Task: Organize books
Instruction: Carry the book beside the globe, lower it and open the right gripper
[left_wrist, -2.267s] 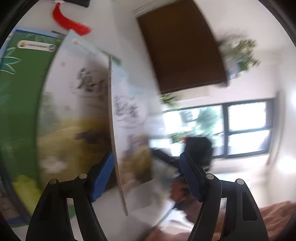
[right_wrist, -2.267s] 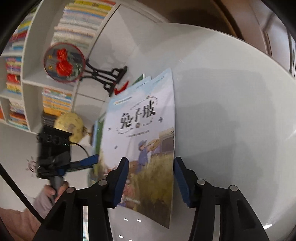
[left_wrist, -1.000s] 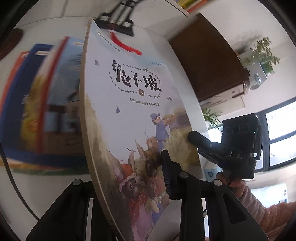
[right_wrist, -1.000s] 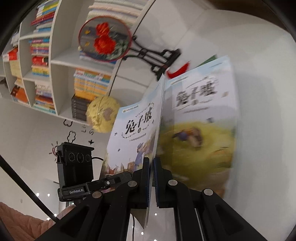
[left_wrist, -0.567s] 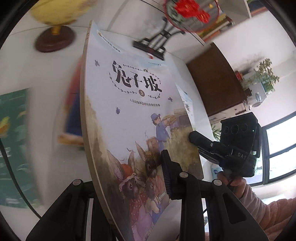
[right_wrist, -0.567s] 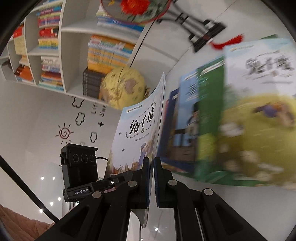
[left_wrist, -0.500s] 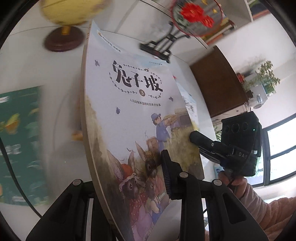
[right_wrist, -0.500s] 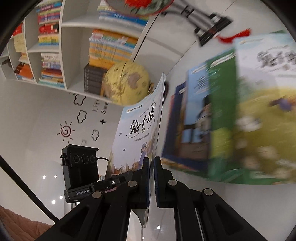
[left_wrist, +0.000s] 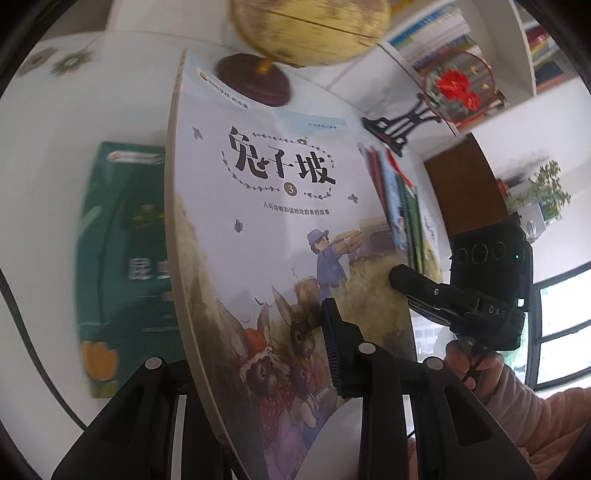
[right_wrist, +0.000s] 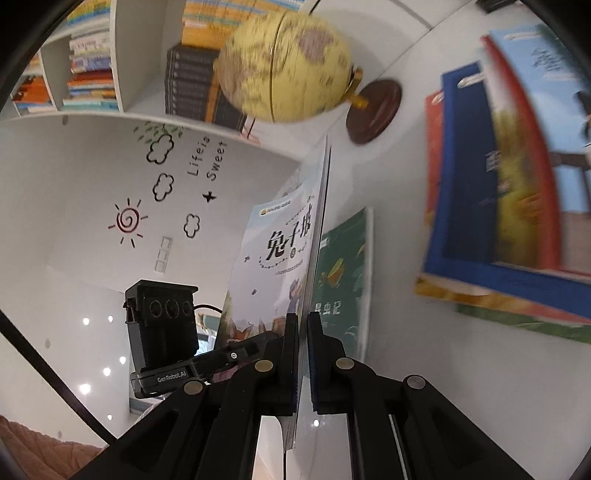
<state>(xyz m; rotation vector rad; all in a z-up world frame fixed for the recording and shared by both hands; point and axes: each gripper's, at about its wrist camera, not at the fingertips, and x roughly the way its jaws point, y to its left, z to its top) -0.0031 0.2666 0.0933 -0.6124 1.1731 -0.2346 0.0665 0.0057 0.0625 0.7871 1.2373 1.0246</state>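
Rabbit book (left_wrist: 280, 229) clamped by both claws, left claw (left_wrist: 258, 365) and right claw (right_wrist: 303, 354) (green book (left_wrist: 125, 251) below): lower it flat, edges aligned.

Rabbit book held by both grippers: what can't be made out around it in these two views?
- Left wrist: left gripper's left finger pad, hidden behind the rabbit book.
- Left wrist: green book title, blurred and partly covered by it.
- Right wrist: stacked books, motion-blurred and cut by the edge.
- Right wrist: globe map, smeared.

Black hand-held gripper (left_wrist: 258, 354) with round silver screws; pink sleeve (left_wrist: 532, 417) behind the other's lettered camera box.
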